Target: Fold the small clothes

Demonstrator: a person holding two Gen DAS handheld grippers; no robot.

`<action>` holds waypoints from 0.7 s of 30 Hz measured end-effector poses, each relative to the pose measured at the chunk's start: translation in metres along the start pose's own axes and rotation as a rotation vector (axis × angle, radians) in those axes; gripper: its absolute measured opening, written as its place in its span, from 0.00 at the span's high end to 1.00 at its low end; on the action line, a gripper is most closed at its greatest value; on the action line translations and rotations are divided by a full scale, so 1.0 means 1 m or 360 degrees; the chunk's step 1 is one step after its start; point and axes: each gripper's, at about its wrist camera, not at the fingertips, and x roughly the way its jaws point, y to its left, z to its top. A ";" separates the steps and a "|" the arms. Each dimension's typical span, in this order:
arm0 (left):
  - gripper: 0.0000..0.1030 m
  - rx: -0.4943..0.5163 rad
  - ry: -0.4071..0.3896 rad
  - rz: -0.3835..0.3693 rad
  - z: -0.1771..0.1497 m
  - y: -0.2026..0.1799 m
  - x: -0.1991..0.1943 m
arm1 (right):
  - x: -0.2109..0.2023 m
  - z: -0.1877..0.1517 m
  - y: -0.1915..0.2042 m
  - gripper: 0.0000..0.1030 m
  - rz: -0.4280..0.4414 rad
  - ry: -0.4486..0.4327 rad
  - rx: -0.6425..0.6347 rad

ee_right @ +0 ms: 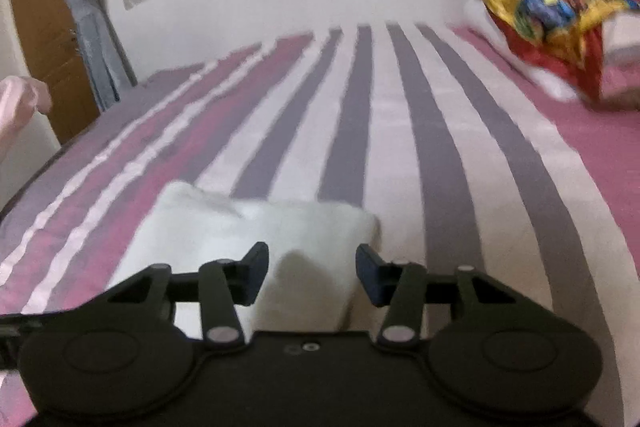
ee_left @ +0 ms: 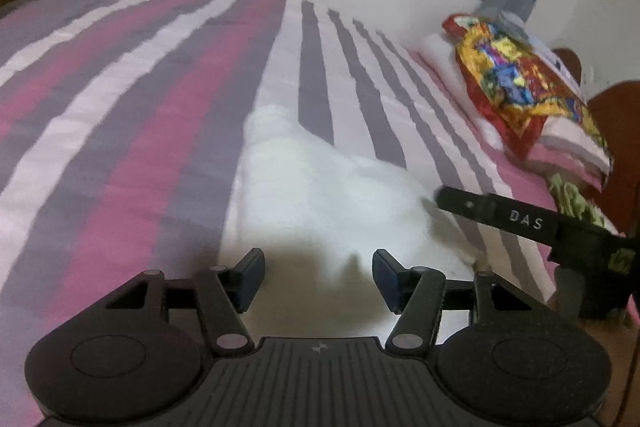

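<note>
Risk: both claws are empty, so a shallow pinch on the white cloth (ee_left: 320,187) could catch only 1 layer, or drag the striped bedsheet (ee_left: 120,131) up too. Left gripper (ee_left: 318,277) wide, cloth lower centre of frame, just ahead of its tips. Right gripper (ee_right: 312,275) wide, cloth (ee_right: 256,227) lower left-centre, running under the gap between its fingers.

- Bed (ee_right: 400,131): covered by a sheet striped pink, grey and white.
- White garment (ee_right: 256,227): lies flat on the bed, directly ahead of both grippers.
- Folded stack with multicoloured cloth (ee_right: 552,15): far ahead, to the right.
</note>
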 end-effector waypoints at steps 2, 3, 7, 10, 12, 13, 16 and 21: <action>0.43 -0.0019 0.0014 0.0019 0.000 -0.001 0.012 | 0.009 0.000 0.004 0.55 0.0065 0.0054 -0.0026; 0.43 -0.0032 0.0035 0.0027 0.000 -0.001 0.018 | 0.014 -0.002 0.006 0.55 0.0079 0.0083 -0.0051; 0.43 -0.0015 0.0068 0.0042 -0.005 -0.001 0.032 | 0.045 -0.018 0.003 0.50 0.0015 0.0270 -0.0163; 0.43 0.0031 0.0075 0.0069 -0.007 -0.008 0.027 | 0.055 -0.017 -0.004 0.48 0.0027 0.0304 -0.0068; 0.43 0.0007 0.0083 0.0075 -0.008 -0.008 0.018 | 0.049 -0.014 0.000 0.49 0.0015 0.0303 -0.0091; 0.43 0.0000 0.0079 0.0075 -0.011 -0.009 0.012 | 0.041 -0.013 0.002 0.52 0.0014 0.0279 -0.0101; 0.43 0.0000 0.0086 0.0080 -0.027 -0.010 0.000 | 0.007 -0.016 0.002 0.53 0.0080 0.0198 -0.0104; 0.43 0.0078 0.0084 0.0139 -0.041 -0.017 0.000 | -0.010 -0.043 0.008 0.54 0.0024 0.0273 -0.0239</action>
